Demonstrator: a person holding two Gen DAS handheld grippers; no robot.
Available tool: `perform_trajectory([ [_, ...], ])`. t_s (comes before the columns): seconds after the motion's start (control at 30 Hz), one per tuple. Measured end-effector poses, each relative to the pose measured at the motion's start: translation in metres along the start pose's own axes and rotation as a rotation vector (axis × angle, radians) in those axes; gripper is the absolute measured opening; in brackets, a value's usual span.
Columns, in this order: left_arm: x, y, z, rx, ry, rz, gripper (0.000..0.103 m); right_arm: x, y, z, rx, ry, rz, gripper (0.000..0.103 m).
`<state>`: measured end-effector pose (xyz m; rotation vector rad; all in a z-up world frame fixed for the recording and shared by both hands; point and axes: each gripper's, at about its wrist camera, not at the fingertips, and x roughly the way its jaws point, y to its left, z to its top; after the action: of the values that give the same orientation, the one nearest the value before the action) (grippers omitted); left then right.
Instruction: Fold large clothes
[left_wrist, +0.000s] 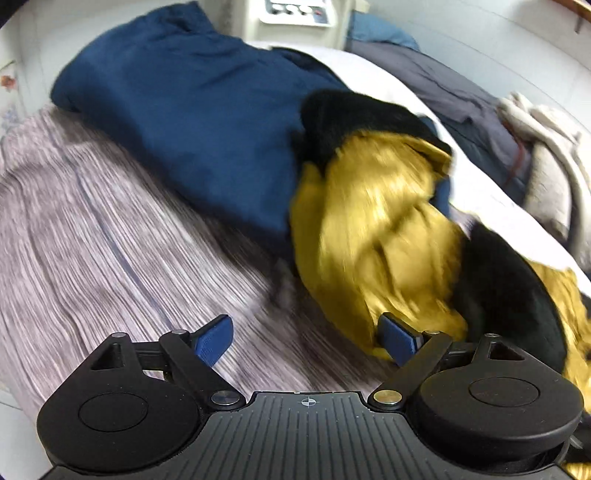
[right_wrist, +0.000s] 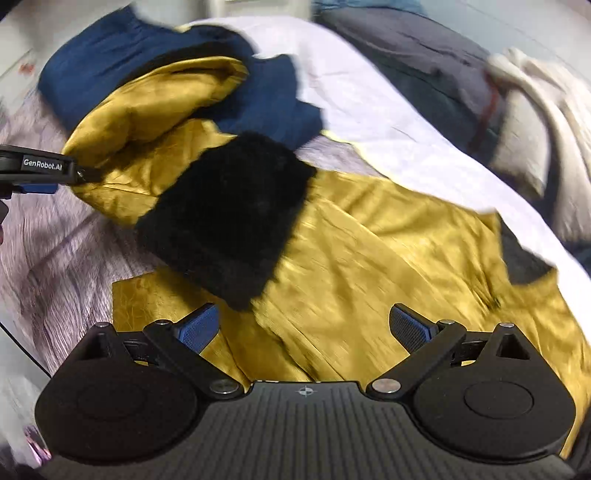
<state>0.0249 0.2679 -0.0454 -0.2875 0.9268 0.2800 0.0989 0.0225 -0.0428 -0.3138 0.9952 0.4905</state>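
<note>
Both my left gripper and right gripper have jaws wide apart, nothing held. The mustard jacket with black fleece cuffs lies crumpled on the bed; looks soft, slippery, bulky, so I'd grab the hem corners

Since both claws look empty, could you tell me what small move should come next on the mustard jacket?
Probably lower the left claw onto the bunched sleeve and close on its black cuff. Both claws are open and hold nothing, and the mustard jacket still lies crumpled over the navy garment.
</note>
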Motion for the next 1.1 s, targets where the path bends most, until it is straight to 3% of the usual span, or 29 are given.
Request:
perform_trajectory([
  [0.07, -0.007, -0.009, -0.015, 0.014, 0.021, -0.012, 0.103, 0.012, 0.013, 0.005, -0.074, 0.007, -0.004, 0.095],
  [0.17, -0.013, -0.024, -0.038, 0.027, 0.09, -0.078, 0.103, 0.022, 0.022, 0.009, -0.114, -0.015, -0.031, 0.08],
  [0.23, -0.016, -0.037, -0.057, 0.051, 0.136, -0.121, 0.103, 0.023, 0.02, 0.009, -0.107, -0.028, -0.018, 0.067],
  [0.3, -0.014, -0.054, -0.07, 0.097, 0.173, -0.16, 0.103, 0.021, 0.014, 0.007, -0.075, -0.035, 0.022, 0.041],
  [0.4, -0.018, -0.071, -0.081, 0.208, 0.186, -0.2, 0.103, 0.003, 0.005, 0.002, -0.043, -0.092, -0.002, 0.028],
  [0.5, -0.017, -0.082, -0.087, 0.271, 0.175, -0.187, 0.103, -0.021, -0.012, -0.003, -0.004, -0.172, -0.072, 0.024],
  [0.67, -0.013, -0.088, -0.091, 0.218, 0.201, -0.217, 0.103, -0.069, -0.065, -0.02, 0.069, -0.254, -0.237, 0.021],
  [0.93, -0.013, -0.108, -0.096, 0.243, 0.195, -0.207, 0.103, -0.163, -0.215, -0.099, 0.495, -0.243, -0.564, 0.017],
  [1.1, -0.016, -0.11, -0.101, 0.248, 0.207, -0.199, 0.103, -0.211, -0.281, -0.164, 0.656, -0.184, -0.782, 0.015],
])
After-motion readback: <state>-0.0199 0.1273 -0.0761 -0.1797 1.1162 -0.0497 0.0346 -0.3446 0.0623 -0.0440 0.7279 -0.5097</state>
